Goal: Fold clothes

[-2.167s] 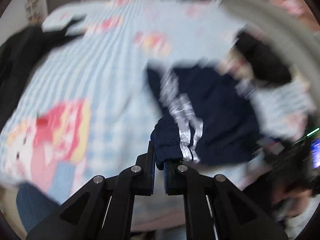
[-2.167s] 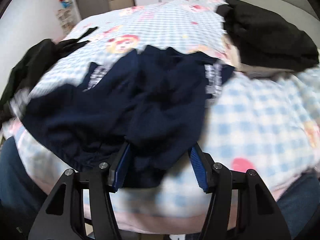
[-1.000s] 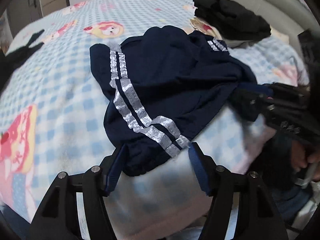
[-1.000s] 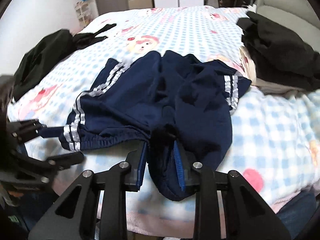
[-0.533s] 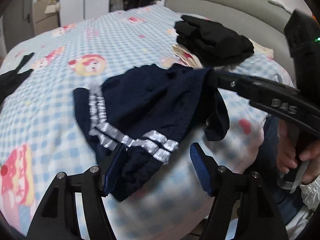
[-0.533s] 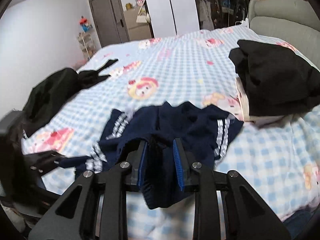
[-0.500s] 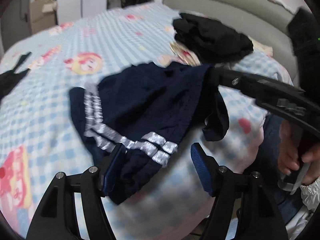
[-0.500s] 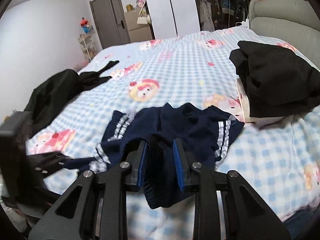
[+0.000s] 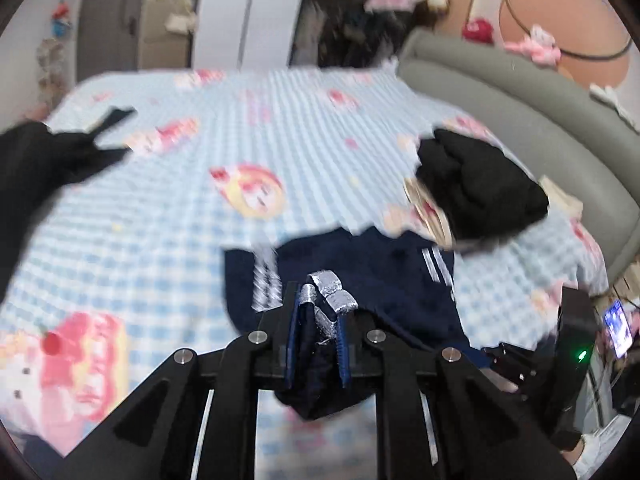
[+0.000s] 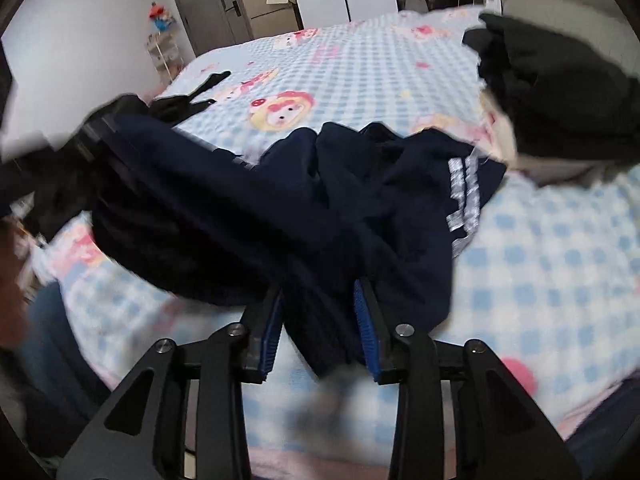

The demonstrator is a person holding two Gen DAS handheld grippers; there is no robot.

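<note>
Across the blue-and-white checked bedspread with cartoon prints [image 9: 168,216], spread and half lifted: the navy blue track shorts with silver side stripes [image 10: 240,208].

Left gripper [image 9: 318,340]: fingers closing on the silver-striped hem corner, fabric bunched between the blue pads and, by the look of it, pinched. Right gripper [image 10: 318,332]: fingers opening, a dark fold of the waistband side lying between the pads but with a gap on each side, so no firm hold judged there.

Risks from here, as a judgement only:
- Shallow bite on the left, only the hem edge caught; could slip free under the hanging weight of the cloth.
- Right fold dropping away once released, leaving the shorts twisted rather than flat, with the 2 legs misaligned.
- Cloth dragged toward the folded black garment pile [image 9: 480,188] near the grey padded headboard [image 9: 520,96], possibly disturbing it.

Differences between views:
- Left wrist view: the hem corner inside the fingers, the headboard, a glowing phone screen [image 9: 616,328] at the right edge, part of the other gripper's black body low on the right.
- Right wrist view: the long stretch of navy fabric rising toward the upper left, the loose black clothing heap [image 10: 60,184] on the left side of the bed, the grey door [image 10: 208,4] and white wardrobe behind.
</note>
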